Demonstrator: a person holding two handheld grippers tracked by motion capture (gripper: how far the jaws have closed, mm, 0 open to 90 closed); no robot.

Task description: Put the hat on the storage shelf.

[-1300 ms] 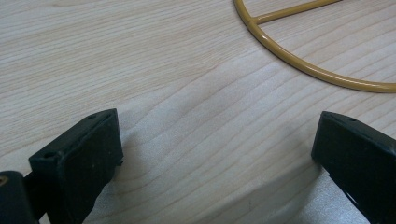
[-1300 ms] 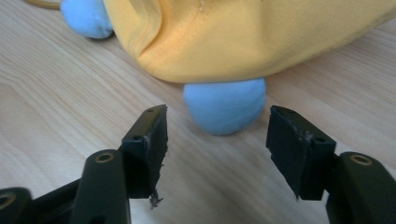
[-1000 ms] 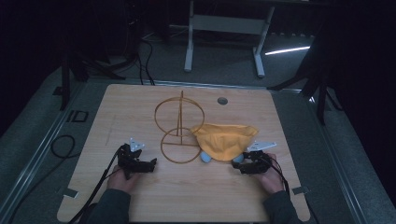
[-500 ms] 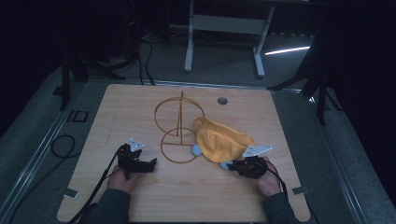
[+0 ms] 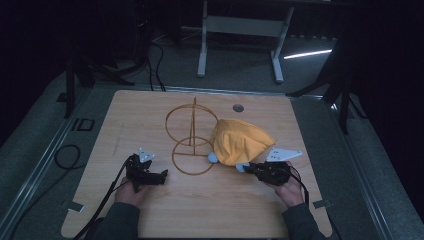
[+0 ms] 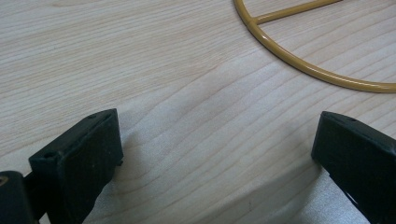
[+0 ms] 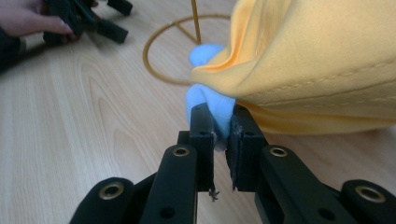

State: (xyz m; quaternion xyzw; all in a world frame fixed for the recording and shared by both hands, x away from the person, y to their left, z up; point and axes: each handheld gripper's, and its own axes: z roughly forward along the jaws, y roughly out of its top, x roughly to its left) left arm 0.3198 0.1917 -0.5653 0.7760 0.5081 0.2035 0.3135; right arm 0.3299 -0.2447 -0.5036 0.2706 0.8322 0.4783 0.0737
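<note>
Yellow-orange cloth (image 5: 241, 141) w/ stitched hem, light-blue lining (image 7: 211, 108) showing at its near corner, sits bunched in a puffy mound right of counter centre, just beside the gold wire rack (image 5: 192, 135). Right claw (image 5: 245, 167) has just been closing and is clenched on that blue corner. Left claw (image 5: 164, 174) released, jaws wide apart over bare wood near the front-left. Counter (image 5: 150, 107): pale wood grain, small round grommet (image 5: 238, 107) nr back edge. Room dark, grey floor, white stand legs (image 5: 202, 45) behind.

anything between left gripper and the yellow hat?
In the high view, the wire stand's lower ring lies between the left gripper and the yellow hat.
</note>
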